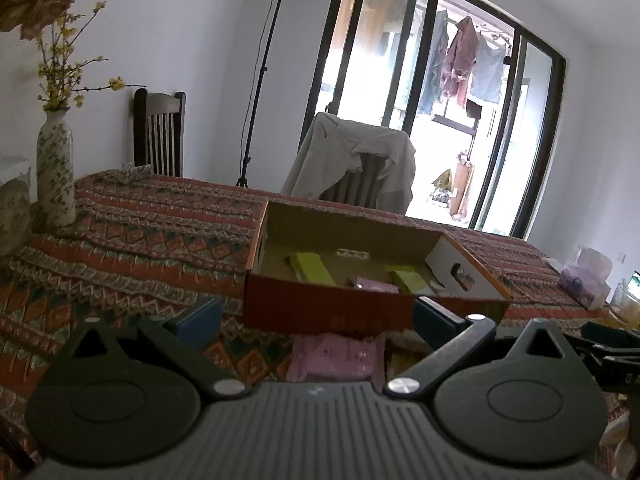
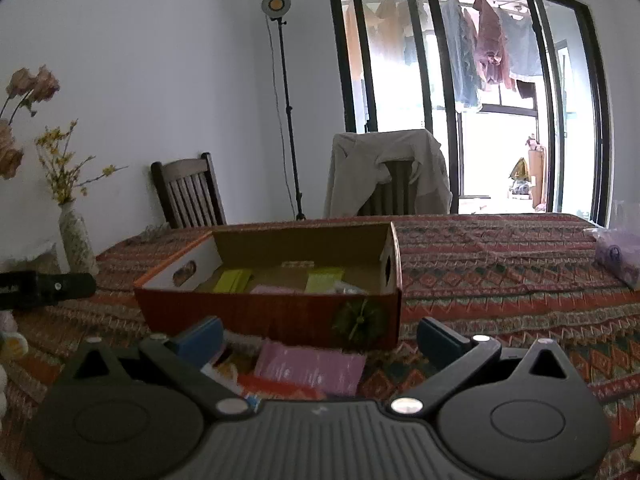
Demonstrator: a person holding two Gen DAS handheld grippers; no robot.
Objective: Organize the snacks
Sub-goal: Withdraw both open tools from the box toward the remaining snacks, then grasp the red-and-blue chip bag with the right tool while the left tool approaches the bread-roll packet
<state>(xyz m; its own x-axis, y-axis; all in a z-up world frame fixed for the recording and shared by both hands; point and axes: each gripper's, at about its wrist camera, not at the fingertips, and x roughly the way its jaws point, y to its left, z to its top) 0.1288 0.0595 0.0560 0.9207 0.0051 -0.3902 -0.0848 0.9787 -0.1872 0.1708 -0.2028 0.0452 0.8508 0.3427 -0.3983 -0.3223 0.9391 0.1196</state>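
An open orange cardboard box stands on the patterned tablecloth. Inside it lie yellow-green packets and a pink packet. A pink snack packet lies on the cloth in front of the box, between the fingers in both wrist views. My left gripper is open and empty just short of the box. My right gripper is open and empty over the pink packet, with an orange packet and others beside it.
A patterned vase with yellow flowers stands at the table's left. Two chairs stand behind the table, one draped with a jacket. A purple tissue pack lies at the right. A lamp stand is by the wall.
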